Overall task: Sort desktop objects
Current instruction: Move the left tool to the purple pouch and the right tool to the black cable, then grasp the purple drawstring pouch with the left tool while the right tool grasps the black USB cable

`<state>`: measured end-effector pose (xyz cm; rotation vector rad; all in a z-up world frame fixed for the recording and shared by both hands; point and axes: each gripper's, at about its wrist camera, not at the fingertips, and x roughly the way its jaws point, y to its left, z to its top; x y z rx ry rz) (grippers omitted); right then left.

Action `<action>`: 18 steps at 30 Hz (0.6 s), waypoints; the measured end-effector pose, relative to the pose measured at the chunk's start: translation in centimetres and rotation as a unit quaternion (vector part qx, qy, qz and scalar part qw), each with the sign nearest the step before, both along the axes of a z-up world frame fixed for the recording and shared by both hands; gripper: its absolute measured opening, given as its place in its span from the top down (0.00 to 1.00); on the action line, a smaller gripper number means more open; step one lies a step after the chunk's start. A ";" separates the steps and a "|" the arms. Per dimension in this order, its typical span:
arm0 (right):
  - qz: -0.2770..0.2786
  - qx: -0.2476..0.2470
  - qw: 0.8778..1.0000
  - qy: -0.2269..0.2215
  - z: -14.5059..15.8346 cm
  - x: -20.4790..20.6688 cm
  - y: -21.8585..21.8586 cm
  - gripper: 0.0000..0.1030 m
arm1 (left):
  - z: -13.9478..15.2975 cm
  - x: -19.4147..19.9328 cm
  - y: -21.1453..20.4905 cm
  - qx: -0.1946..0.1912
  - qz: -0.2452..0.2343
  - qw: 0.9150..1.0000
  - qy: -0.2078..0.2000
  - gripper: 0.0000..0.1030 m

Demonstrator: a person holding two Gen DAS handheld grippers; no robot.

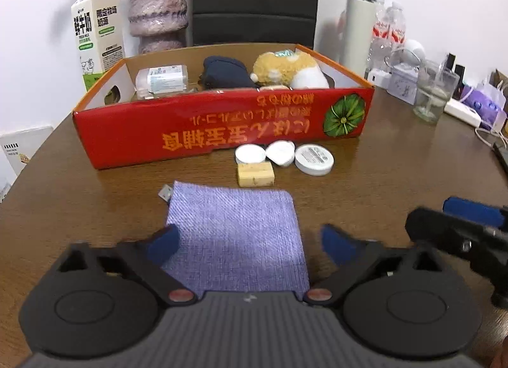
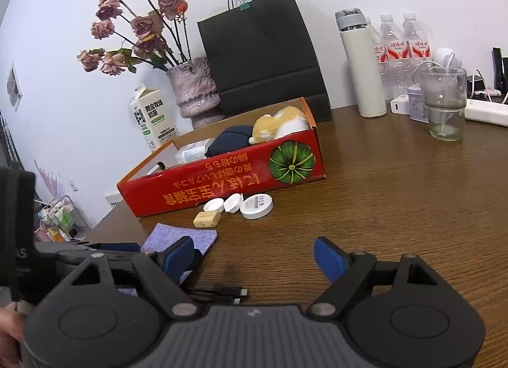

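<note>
A red cardboard box [image 1: 203, 133] stands on the brown table and holds a plush toy [image 1: 289, 69], a dark pouch [image 1: 227, 77] and a clear plastic case [image 1: 163, 79]. In front of it lie three white round lids [image 1: 282, 153] and a yellow block [image 1: 255, 174]. A purple cloth [image 1: 235, 241] lies flat nearer to me. My left gripper [image 1: 250, 244] is open, its fingers on either side of the cloth's near part. My right gripper [image 2: 254, 257] is open and empty over bare table, right of the cloth [image 2: 181, 236]. A black cable [image 2: 222, 293] lies under it.
Behind the box stand a milk carton [image 1: 95, 34], a pink vase [image 1: 157, 9] and a black paper bag [image 2: 260, 60]. At the back right are a white bottle [image 2: 360, 66], water bottles [image 2: 403, 50], a glass [image 2: 444, 104] and a power strip [image 2: 485, 112].
</note>
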<state>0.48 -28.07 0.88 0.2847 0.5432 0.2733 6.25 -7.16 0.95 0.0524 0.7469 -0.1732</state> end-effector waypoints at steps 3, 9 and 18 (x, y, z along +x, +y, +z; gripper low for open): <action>0.002 0.002 1.000 0.000 -0.1 0.0 0.0 0.20 | -0.1 -0.7 0.3 0.008 0.005 1.000 -0.005 0.48; 0.011 -0.005 1.000 -0.001 -0.1 -0.2 0.3 0.20 | 0.9 -2.7 2.5 -0.061 -0.006 0.998 -0.002 0.86; 0.086 -0.056 0.995 -0.001 0.1 0.2 4.0 0.41 | 3.7 -7.6 7.7 -0.016 0.071 0.992 -0.107 0.88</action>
